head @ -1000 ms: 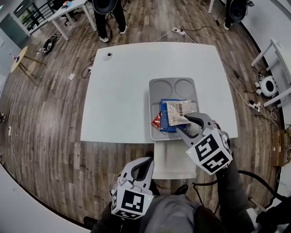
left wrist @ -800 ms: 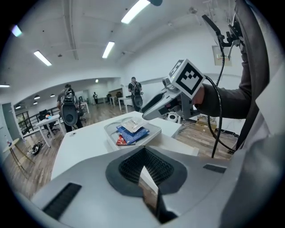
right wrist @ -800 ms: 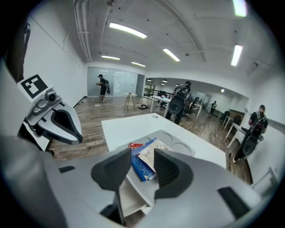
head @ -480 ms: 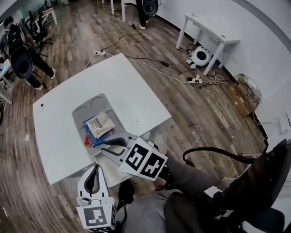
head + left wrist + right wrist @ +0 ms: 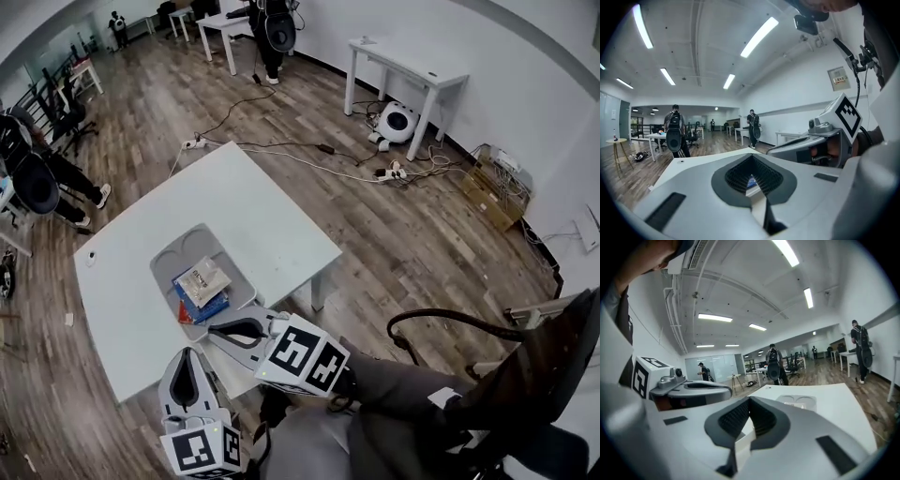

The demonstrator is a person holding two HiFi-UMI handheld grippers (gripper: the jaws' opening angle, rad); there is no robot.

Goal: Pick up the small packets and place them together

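Observation:
Three small packets lie stacked in the grey tray (image 5: 167,265) on the white table (image 5: 272,216): a white one (image 5: 202,279) on top, a blue one (image 5: 212,304) under it, a red one (image 5: 186,316) at the near edge. My right gripper (image 5: 214,331) hovers at the table's near edge just short of the tray. Its jaws have just been closing and now stand shut with nothing between them (image 5: 749,401). My left gripper (image 5: 184,355) is lower and nearer me, off the table, shut and empty (image 5: 751,158).
A small round object (image 5: 91,255) lies on the table's far left. Cables (image 5: 309,152) run over the wood floor behind the table. A white side table (image 5: 408,58) stands at the back right. People stand among the desks at the far left.
Both grippers rose and drew back from the tray toward me. The right gripper's jaws went from open to shut on nothing. The head view swung, so the table now lies at the left.

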